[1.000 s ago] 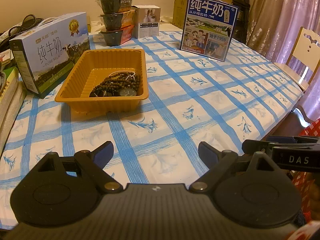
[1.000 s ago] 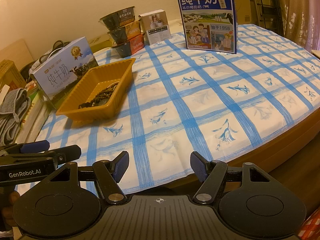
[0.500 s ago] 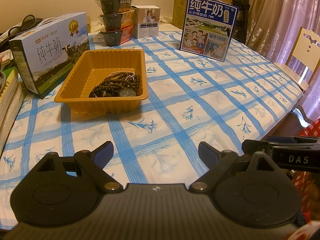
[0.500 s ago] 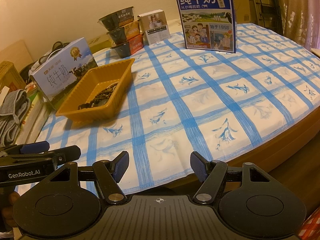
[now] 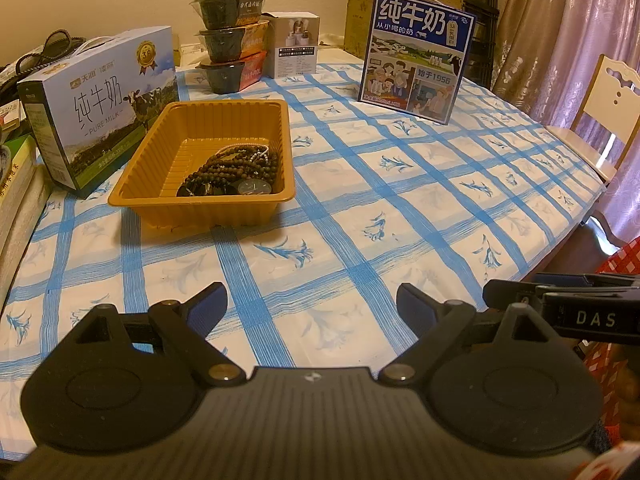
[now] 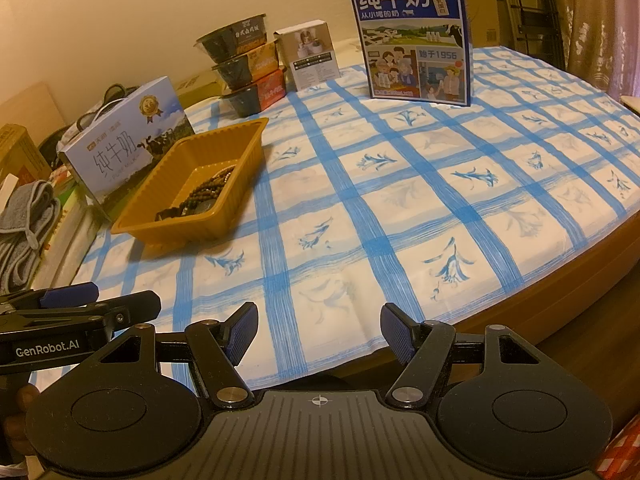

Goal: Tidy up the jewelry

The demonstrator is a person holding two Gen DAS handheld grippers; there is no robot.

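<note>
An orange ribbed plastic tray (image 5: 160, 148) (image 6: 244, 136) sits on the blue-checked tablecloth at the left. In its near right corner lies a heap of dark bead strings (image 5: 244, 166) (image 6: 208, 192) with a dark round watch face (image 5: 255, 188) among them. My left gripper (image 5: 312, 308) hovers open over the cloth near the front edge, well short of the tray, nothing between its fingers. My right gripper (image 6: 319, 332) is open too, above the table's front edge, to the right of the left one. Each gripper's body shows at the side of the other's view.
A pale milk carton box (image 5: 100, 104) stands left of the tray, a dark blue one (image 5: 416, 56) at the back right. Stacked dark bowls (image 5: 232, 36) and a small white box (image 5: 296, 44) stand at the back. A chair (image 5: 604, 108) is far right, a grey cloth (image 6: 24, 224) left.
</note>
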